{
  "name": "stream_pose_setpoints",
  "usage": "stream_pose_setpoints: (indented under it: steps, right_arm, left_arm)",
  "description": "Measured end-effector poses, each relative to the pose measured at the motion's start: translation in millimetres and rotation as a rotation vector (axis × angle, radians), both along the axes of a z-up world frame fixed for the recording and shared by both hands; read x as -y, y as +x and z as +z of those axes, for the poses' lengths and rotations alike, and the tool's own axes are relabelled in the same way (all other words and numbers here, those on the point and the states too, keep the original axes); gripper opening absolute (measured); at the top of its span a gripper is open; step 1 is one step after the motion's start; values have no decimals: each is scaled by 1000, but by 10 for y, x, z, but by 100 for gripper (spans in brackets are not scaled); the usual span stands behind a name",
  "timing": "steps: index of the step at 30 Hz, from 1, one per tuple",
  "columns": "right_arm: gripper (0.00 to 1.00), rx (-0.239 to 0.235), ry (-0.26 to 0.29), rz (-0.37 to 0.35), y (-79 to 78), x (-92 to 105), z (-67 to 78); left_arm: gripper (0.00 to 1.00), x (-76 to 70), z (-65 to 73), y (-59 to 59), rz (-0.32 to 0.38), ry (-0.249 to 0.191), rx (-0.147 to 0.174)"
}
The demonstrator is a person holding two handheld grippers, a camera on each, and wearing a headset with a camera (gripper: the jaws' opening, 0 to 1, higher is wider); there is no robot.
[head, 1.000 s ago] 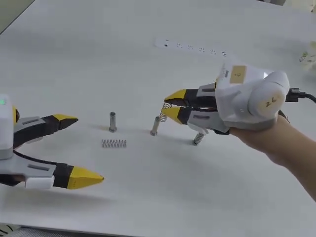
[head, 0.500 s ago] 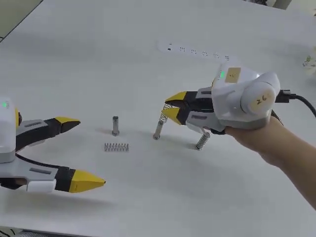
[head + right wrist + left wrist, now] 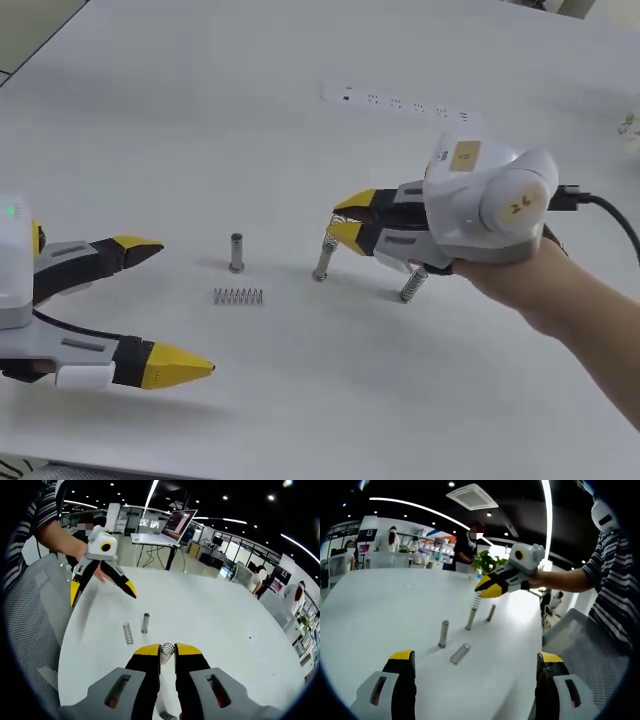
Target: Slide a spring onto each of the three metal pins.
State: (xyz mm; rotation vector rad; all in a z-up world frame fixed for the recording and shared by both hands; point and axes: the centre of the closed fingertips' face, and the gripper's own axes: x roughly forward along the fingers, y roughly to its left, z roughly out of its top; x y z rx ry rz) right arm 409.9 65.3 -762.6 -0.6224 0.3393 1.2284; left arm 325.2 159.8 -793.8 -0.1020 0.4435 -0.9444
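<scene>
The left gripper (image 3: 178, 306) and right gripper (image 3: 342, 218) have yellow tips. The table (image 3: 200, 100) is white. The pin (image 3: 236, 252) and spring (image 3: 238, 296) are grey.

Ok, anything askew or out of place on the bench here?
Yes: the middle pin leans over, unlike the upright bare pin, while the right gripper pinches a spring at its top. The spring-covered pin beside it leans too.

A broad white matte workbench top (image 3: 300, 60) carries a long white power strip (image 3: 400, 103) near its far edge. Overhead, the dark ceiling (image 3: 515, 500) holds a square white air-conditioning vent (image 3: 471, 496), small round spotlights (image 3: 451, 484) and long bright light strips (image 3: 548, 510). Beyond the bench stand a leafy green potted plant (image 3: 487, 560), white display shelves (image 3: 427, 550), a grey mesh chair back (image 3: 585, 645) and a desk (image 3: 150, 541) bearing an open laptop (image 3: 176, 524).
</scene>
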Motion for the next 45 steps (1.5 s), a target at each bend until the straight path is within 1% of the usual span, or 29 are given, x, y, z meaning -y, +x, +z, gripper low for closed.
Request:
stream_pose_setpoints:
  steps: [6,21,37,41,45]
  right_arm:
    - [7,-8,-6,-4,1,4,-56]
    - [8,-33,-46,-3,-9,4,-260]
    - [8,-69,-100,-7,-29,52,-521]
    - [8,-73,-104,-11,-32,64,-549]
    - [8,-75,-96,-17,-30,63,-544]
  left_arm:
    - [98,-11,-12,-4,1,2,-3]
    - [97,-15,-45,-19,-3,14,-10]
    - [98,-14,-43,-21,3,13,-10]
    - [98,-18,-43,-22,3,14,-10]
    - [98,-18,-43,-24,2,14,-10]
